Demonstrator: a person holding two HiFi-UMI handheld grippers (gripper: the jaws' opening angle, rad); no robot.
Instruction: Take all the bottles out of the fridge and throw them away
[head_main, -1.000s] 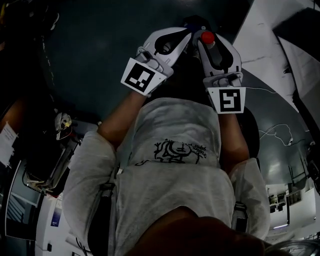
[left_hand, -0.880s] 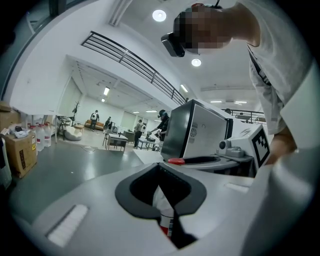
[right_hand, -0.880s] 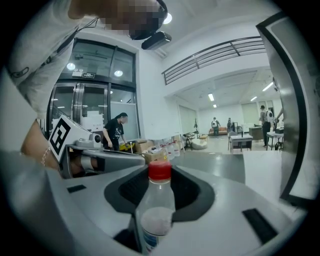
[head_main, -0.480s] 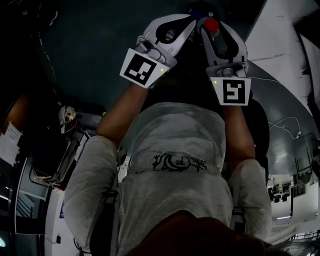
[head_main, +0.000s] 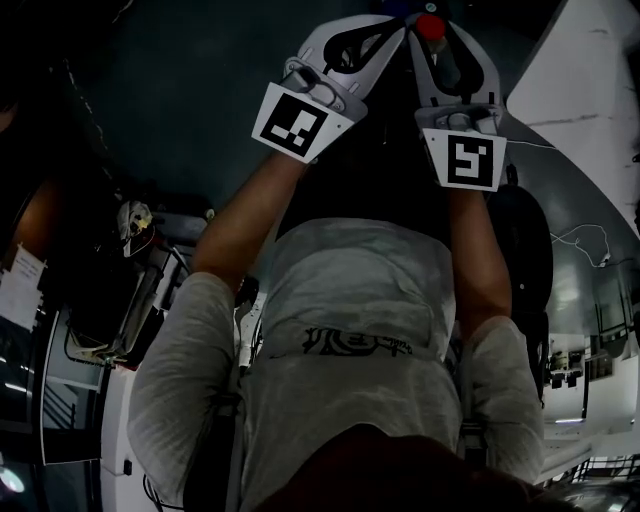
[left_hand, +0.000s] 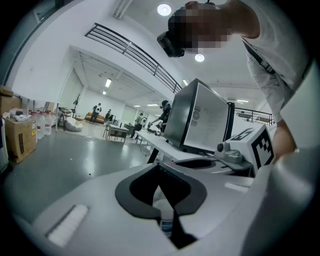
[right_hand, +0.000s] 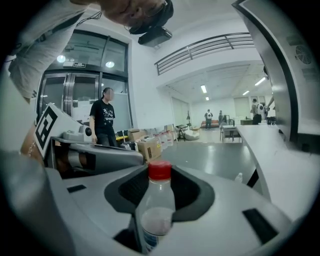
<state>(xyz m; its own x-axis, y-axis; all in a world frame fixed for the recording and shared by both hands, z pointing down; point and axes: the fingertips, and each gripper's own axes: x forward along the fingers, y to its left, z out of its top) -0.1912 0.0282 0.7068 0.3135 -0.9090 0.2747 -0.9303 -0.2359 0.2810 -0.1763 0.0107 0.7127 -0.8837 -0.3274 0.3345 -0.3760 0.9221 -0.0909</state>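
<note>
**Two bottles in hand, no bin in sight**

Judging by how things lie, these two bottles are already out of the fridge and the carrying step is in hand. The right gripper (right_hand: 159, 192) is clamped on a red-capped bottle (right_hand: 156, 220), which stands upright between its jaws with the cap just above the tips. The left gripper (left_hand: 161, 187) is closed on a small bottle (left_hand: 166, 223) that sits deep between the dark pads, so only a strip of it shows. In the dark head view, both grippers are held up close together in front of the person (head_main: 350, 300).

A grey cabinet (left_hand: 197, 117) on a white table (left_hand: 155, 142) stands beyond the left gripper. It may be the fridge, though I cannot tell for sure. No view shows a bin, so the next move calls for finding one, bringing each bottle over its mouth and letting the jaws part. Whether more bottles wait in the fridge cannot be seen.

The red-capped bottle is clear plastic, narrow at the neck and cloudy inside, with a label low down that the jaws mostly hide. It looks nearly empty, so it is probably light and would squash under a hard grip. The small bottle is pale and clear with a bluish label, and its cap is hidden
</note>
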